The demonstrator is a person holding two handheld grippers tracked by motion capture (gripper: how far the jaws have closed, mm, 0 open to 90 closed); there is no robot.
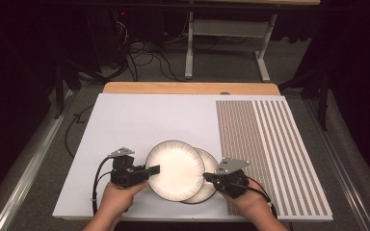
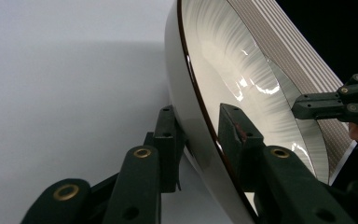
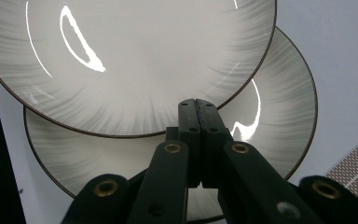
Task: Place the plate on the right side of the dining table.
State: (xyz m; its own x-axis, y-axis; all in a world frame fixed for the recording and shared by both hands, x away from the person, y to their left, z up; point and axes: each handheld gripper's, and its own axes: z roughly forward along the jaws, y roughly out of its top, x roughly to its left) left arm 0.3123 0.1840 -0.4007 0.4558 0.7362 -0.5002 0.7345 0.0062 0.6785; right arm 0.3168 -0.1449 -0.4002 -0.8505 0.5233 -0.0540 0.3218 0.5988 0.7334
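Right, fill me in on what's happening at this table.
A person works two hand-held grippers on two round white plates with dark rims, stacked partly overlapping on a white board. The left gripper has its jaws on either side of the upper plate at its left rim, tilting it up off the board. The right gripper, jaws shut together with nothing between them, sits over the lower plate at the upper plate's right edge.

2 plates are lying on the white desk (image 1: pixel 139 120), the upper plate (image 1: pixel 173 169) overlapping the lower plate (image 1: pixel 209 166) to its right. The left gripper (image 1: pixel 150 170) is clasping the upper plate's left rim; the right gripper (image 1: pixel 206 177) is sitting at its right edge, jaws together. A striped mat (image 1: pixel 270 149) is lying right of the plates.
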